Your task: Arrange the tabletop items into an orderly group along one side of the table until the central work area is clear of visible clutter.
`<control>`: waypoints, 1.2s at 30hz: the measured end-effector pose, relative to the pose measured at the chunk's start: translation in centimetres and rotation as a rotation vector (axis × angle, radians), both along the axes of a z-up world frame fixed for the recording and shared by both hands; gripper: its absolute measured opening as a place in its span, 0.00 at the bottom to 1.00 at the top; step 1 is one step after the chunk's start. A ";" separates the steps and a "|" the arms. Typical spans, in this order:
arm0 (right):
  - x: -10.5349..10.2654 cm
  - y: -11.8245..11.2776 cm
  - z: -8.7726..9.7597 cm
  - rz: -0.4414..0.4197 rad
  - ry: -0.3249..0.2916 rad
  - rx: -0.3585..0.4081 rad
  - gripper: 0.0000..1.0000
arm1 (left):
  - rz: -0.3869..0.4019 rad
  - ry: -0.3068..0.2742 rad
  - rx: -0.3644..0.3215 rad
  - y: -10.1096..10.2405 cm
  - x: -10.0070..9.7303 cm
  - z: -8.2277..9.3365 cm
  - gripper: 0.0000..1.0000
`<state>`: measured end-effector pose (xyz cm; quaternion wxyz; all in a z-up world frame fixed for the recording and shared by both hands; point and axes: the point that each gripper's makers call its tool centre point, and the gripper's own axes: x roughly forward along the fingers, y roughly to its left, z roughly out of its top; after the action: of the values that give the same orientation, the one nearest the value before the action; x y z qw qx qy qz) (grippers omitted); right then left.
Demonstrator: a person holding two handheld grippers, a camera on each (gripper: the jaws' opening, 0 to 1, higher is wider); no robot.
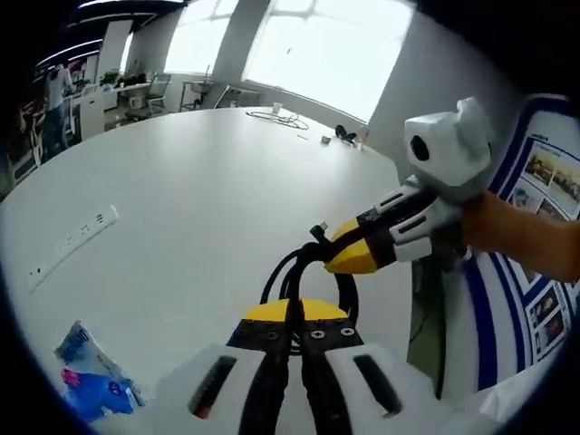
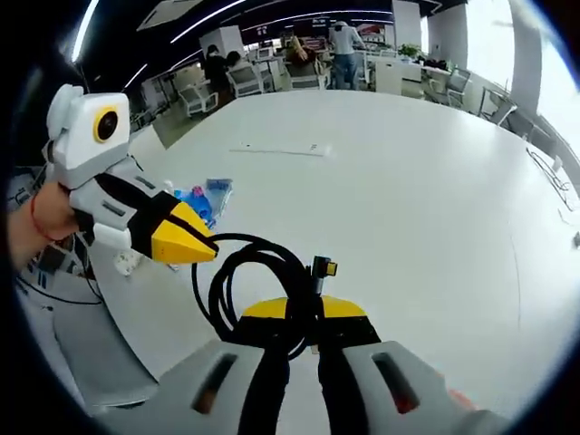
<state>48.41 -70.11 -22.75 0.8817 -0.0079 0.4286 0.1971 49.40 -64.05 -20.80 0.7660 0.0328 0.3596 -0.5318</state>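
Both tools clamped on cable

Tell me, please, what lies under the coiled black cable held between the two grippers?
Under the black cable shows bare white table. What sits beneath the part clamped in the right gripper is covered.

Coiled black cable held above white table; blue packet flat near edge.

People stand among office chairs beyond the table, with bright windows behind.
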 end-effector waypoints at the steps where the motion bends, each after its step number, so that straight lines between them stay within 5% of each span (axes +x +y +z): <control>1: 0.0 -0.3 -0.2 -0.002 0.003 -0.002 0.07 | -0.002 0.007 -0.001 -0.4 -0.1 -0.3 0.00; 18: 0.7 -4.0 -3.9 0.004 0.101 -0.007 0.07 | 0.019 0.121 -0.009 -4.0 0.4 -4.0 0.00; 36: 1.4 -3.8 -7.4 -0.004 0.172 0.033 0.08 | 0.040 0.181 0.034 -3.7 1.7 -7.7 0.00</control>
<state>49.78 -73.87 -30.14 0.8420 0.0246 0.4996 0.2021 51.06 -67.79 -28.54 0.7402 -0.0096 0.4371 -0.5108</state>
